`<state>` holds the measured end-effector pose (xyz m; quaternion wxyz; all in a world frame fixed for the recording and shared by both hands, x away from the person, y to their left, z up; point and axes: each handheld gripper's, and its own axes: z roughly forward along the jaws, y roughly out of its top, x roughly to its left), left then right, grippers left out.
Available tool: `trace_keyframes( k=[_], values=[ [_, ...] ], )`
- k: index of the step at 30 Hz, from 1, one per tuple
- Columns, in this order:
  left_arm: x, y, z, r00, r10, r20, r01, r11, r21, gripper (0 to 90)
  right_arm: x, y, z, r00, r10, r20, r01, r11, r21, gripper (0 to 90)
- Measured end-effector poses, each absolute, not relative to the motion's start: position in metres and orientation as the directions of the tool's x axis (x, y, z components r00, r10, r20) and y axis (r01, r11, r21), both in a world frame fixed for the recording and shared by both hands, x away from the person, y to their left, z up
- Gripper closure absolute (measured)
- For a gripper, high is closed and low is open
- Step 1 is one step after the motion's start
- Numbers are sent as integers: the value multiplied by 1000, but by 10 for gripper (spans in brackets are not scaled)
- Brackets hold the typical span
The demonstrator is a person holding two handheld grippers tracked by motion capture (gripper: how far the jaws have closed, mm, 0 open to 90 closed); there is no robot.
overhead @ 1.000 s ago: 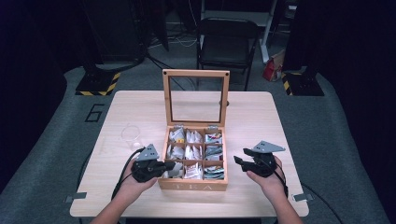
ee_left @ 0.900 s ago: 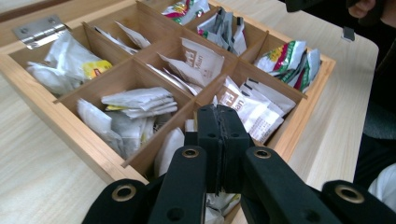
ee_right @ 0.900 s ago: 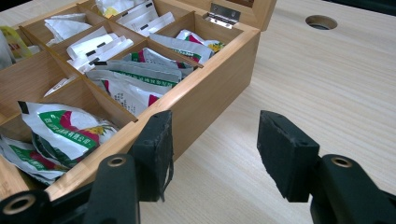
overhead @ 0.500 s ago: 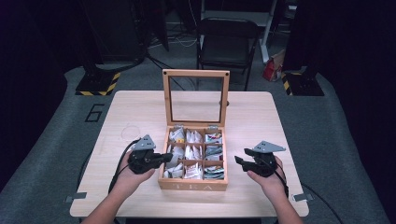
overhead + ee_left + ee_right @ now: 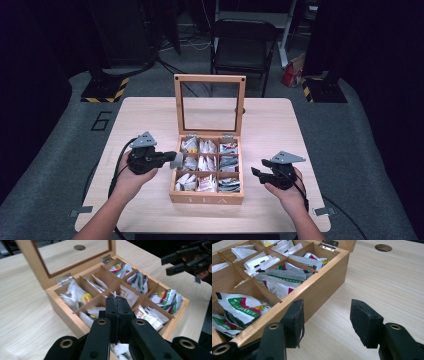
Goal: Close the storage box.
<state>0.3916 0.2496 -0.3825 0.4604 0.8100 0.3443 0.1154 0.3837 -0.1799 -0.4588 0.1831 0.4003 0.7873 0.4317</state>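
Risen from the tea box (image 5: pixel 206 197), your left tool (image 5: pixel 176 159) pinches 1 sachet (image 5: pixel 177 160) at its left edge; lift straight clear, right tool (image 5: pixel 256 173) half-open, empty beside it.

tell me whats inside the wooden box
The box has nine compartments of tea packets. The shut left gripper pinches a white packet, covering part of the near cells.

The wooden box (image 5: pixel 206 199) bears "TEA" on its front wall; the floor mat (image 5: pixel 80 130) bears "6".
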Motion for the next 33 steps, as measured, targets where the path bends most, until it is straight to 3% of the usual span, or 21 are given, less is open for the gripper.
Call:
trace_keyframes(
  k=[14, 33],
  values=[
    [412, 284, -352, 684, 719, -123, 459, -293, 839, 895, 384, -179, -460, -615, 786, 59, 477, 311, 822, 439],
    [441, 318, -357, 584, 802, -128, 495, -227, 839, 895, 384, -177, -461, -620, 782, 60, 479, 317, 818, 439]
  ],
)
